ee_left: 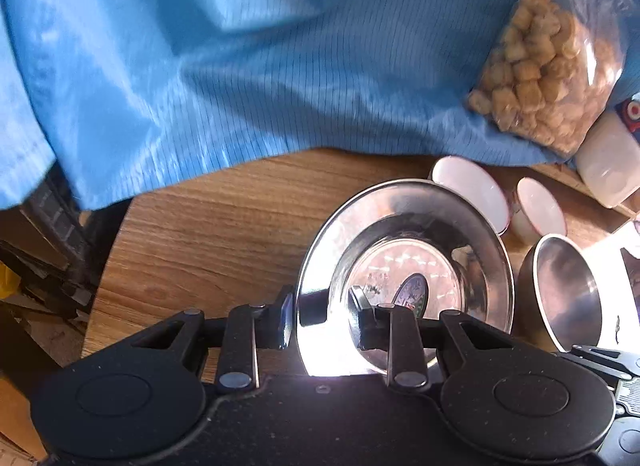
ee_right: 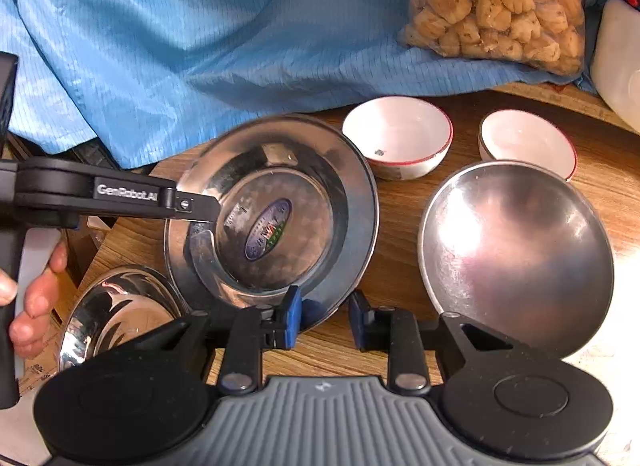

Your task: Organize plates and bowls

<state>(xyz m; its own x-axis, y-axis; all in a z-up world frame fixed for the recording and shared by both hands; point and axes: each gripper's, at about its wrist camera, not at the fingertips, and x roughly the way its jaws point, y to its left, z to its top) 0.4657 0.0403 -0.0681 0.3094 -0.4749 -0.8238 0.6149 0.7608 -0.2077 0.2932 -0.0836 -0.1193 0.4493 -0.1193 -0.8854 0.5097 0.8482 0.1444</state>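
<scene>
Steel plate [ee_left: 404, 225], deep and wide-rimmed with an oval sticker [ee_right: 268, 229] in its well, sat near the left edge of the round wooden table [ee_left: 200, 246]. The left hand-held gripper [ee_left: 322, 318] was clamped on the plate's rim, one finger outside it and the other down inside the well. In the right wrist view that gripper reached in from the left, with a person's hand [ee_right: 36, 294] wrapped around its handle.

The right hand-held gripper [ee_right: 324, 322] stood at the plate's near rim with its jaws narrow. The rim's edge reached in between the blue pads and lay against the left one, while bare wood showed between the rim and the right pad, so it did not grip the plate.

A larger steel bowl [ee_right: 516, 250] stood just right of the plate, near the right-hand finger. Behind the two, toward the far edge, were two white bowls with red rims, one [ee_right: 400, 133] touching the plate's far rim and the other [ee_right: 524, 137] partly hidden behind the steel bowl. A smaller steel bowl [ee_right: 116, 314] showed at the table's left edge, beside the hand; whether it rested on the table could not be told.

A blue cloth [ee_left: 240, 65] draped over the table's far edge. A clear bag of golden fried pieces [ee_right: 496, 5] lay on the cloth, with a white container [ee_left: 608, 161] to its right.
</scene>
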